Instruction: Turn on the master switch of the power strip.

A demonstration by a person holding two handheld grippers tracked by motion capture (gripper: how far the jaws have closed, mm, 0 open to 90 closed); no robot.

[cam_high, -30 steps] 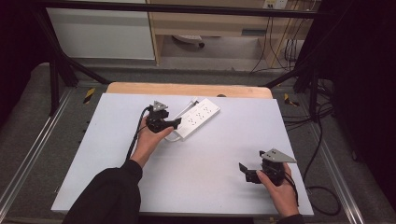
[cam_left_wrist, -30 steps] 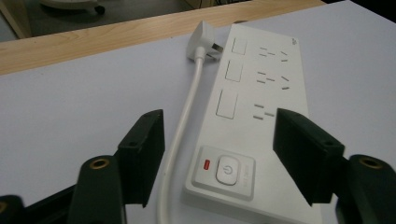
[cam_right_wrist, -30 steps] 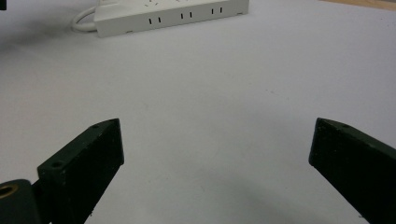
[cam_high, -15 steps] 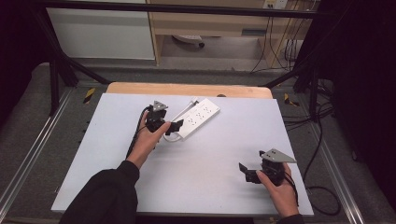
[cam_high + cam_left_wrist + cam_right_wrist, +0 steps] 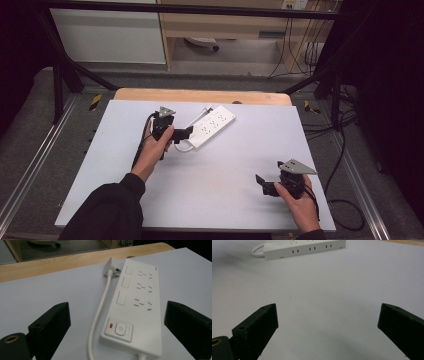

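White table (image 5: 210,190), power strip (image 5: 215,125)

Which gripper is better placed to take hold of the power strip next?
Left. The left gripper sits open right at the power strip, jaws either side of its switch end; the right gripper is far off.

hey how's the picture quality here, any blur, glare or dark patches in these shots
High view: table evenly lit, surroundings fall to black at both sides. Left gripper view: power strip sharp, no glare. Right gripper view: jaws soft-edged in the foreground, faint shadow on the table at upper left.
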